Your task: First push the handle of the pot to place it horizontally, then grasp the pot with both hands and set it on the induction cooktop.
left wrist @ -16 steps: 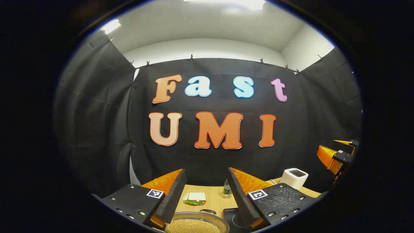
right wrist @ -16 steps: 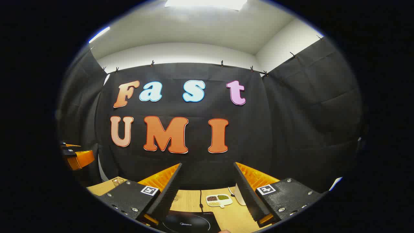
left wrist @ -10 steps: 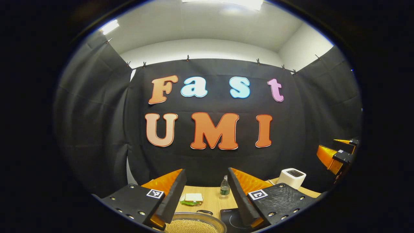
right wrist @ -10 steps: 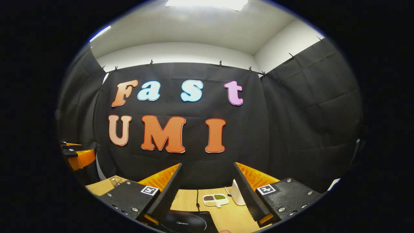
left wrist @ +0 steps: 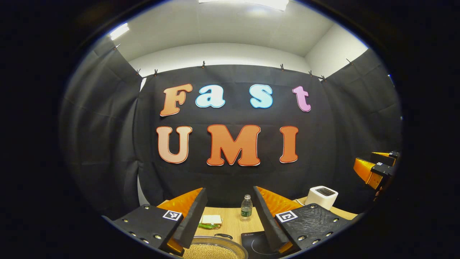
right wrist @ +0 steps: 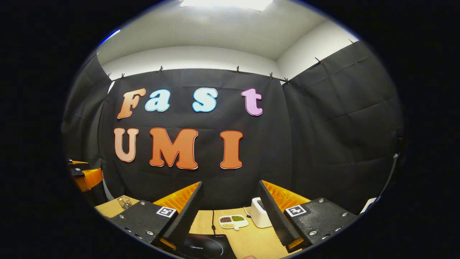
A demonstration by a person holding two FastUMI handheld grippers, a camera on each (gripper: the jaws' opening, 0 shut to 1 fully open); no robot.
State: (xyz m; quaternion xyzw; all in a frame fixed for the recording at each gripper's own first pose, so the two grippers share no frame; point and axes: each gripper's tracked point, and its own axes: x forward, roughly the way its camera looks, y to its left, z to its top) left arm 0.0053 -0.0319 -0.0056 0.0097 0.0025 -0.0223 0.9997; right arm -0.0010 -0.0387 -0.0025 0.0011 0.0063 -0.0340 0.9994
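The pot (left wrist: 214, 249) sat at the bottom edge of the left gripper view, a shallow metal pan filled with small pale-yellow grains. Its near part was cut off by the edge of the view, and a dark loop at its far rim may have been its handle, though that was hard to tell. Just to its right lay the black induction cooktop (left wrist: 256, 242), partly hidden behind a finger; in the right gripper view the cooktop (right wrist: 205, 246) lay between that gripper's fingers, with a cord running back from it.

The left gripper (left wrist: 230, 219) hung above the pot with its jaws spread wide and nothing between them. The right gripper (right wrist: 230, 216) was likewise spread and empty over the cooktop.

Both stood on a light wooden table (left wrist: 233, 225) ringed by black cloth under a white ceiling. Farther back were a small water bottle (left wrist: 246, 207), a folded white cloth on something green (left wrist: 210, 221), a white toaster (left wrist: 321, 196) and a divided dish of beans (right wrist: 233, 221).
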